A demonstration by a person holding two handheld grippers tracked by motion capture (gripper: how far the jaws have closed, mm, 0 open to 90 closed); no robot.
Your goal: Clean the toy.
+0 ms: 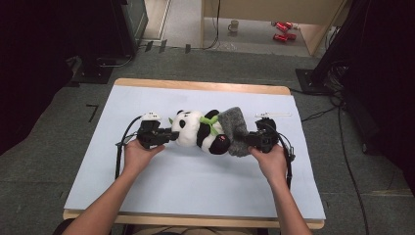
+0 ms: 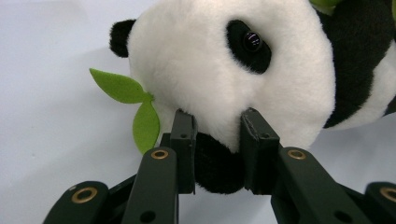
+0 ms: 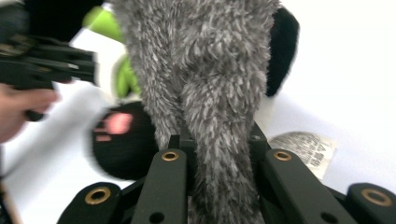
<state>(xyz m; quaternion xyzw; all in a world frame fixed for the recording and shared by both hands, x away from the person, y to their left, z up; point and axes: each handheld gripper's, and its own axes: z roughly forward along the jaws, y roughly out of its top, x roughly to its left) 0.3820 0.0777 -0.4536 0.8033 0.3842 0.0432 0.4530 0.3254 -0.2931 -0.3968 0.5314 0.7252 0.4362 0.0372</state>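
Item: plush panda (image 1: 198, 129), lying on its side near the middle of the counter (image 1: 147, 186), head to the left, feet to the right. White head, black ears and eye patches, black and white body. Green felt leaves (image 2: 133, 102) at the mouth, a second green piece across the chest. Red mark on one black foot sole.

Item: grey fuzzy fabric piece (image 1: 235, 129), lying against the panda's right end, covering the lower body. In the right gripper view it hangs as a thick shaggy strip.

Item: left tool (image 1: 166, 134), at the panda's head. Jaws pinch the plush at the black ear and the white fur beside it, pads pressed into the pile.

Item: right tool (image 1: 247, 139), at the right edge of the grey fabric. Jaws pressed together on the grey fabric.

Item: white printed label (image 3: 306, 149), lying flat on the counter just beside the right tool.

Surface: pale blue sheet over a wooden counter.
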